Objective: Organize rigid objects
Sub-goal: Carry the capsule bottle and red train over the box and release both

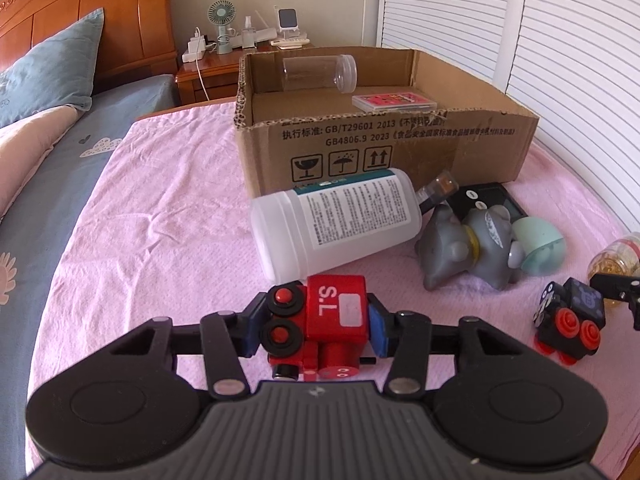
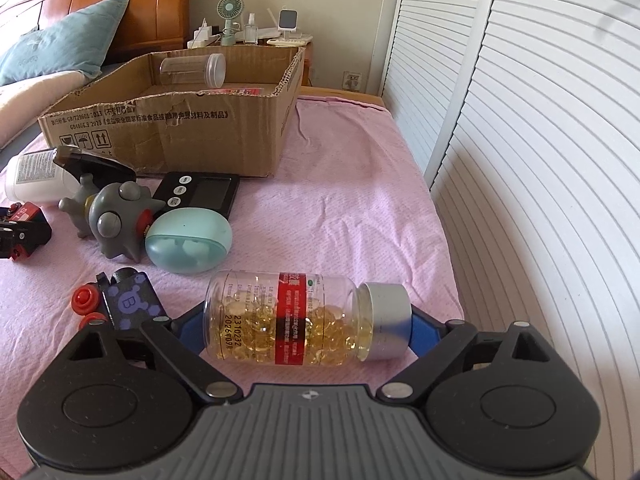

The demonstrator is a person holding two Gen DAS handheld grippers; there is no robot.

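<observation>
Left wrist view: the left gripper (image 1: 316,326) is clamped on a red toy train (image 1: 320,320), its blue pads pressing both sides, just above the pink bedspread (image 1: 160,208). Right wrist view: the right gripper (image 2: 306,324) brackets a capsule bottle (image 2: 296,318) lying sideways; pad contact cannot be confirmed. A cardboard box (image 2: 192,128) stands beyond, holding a clear jar (image 2: 194,70).

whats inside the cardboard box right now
Inside the box lie a clear jar on its side against the back wall and a red card pack nearer the front. The near wall hides the front strip of the floor, so anything there cannot be seen.
</observation>
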